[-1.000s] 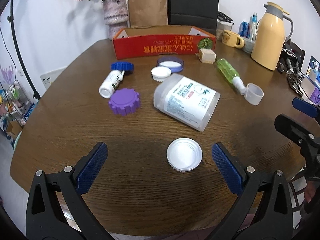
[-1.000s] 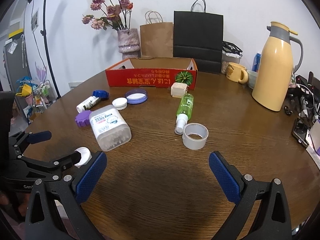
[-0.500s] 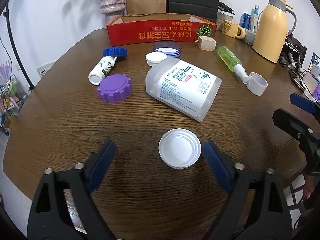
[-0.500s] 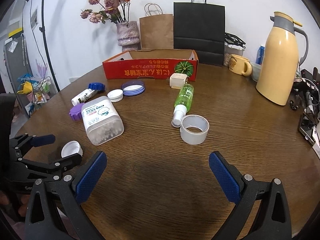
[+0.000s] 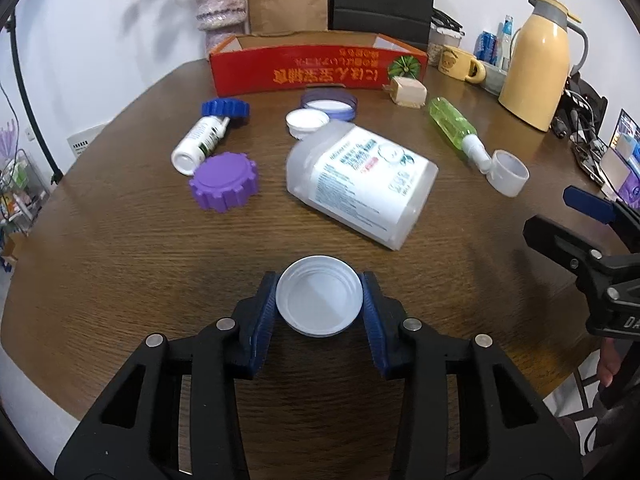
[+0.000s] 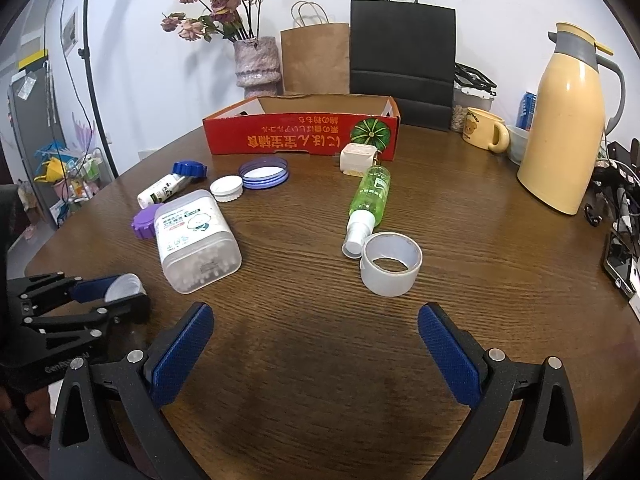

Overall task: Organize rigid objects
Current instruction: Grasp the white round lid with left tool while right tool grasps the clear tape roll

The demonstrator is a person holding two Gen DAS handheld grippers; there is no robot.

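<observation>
With blue pads pressed against both sides of the white lid (image 5: 319, 295), left gripper (image 5: 320, 304) pinching it, open side up, near the table (image 5: 120, 264) edge. Right gripper (image 6: 316, 344) spread wide, holding nothing. Just beyond the lid, cotton swab box (image 5: 360, 184) lying on its side; left of that box, purple cap (image 5: 224, 186) and small white bottle (image 5: 198, 144); farther back, red cardboard box (image 5: 316, 68).
</observation>
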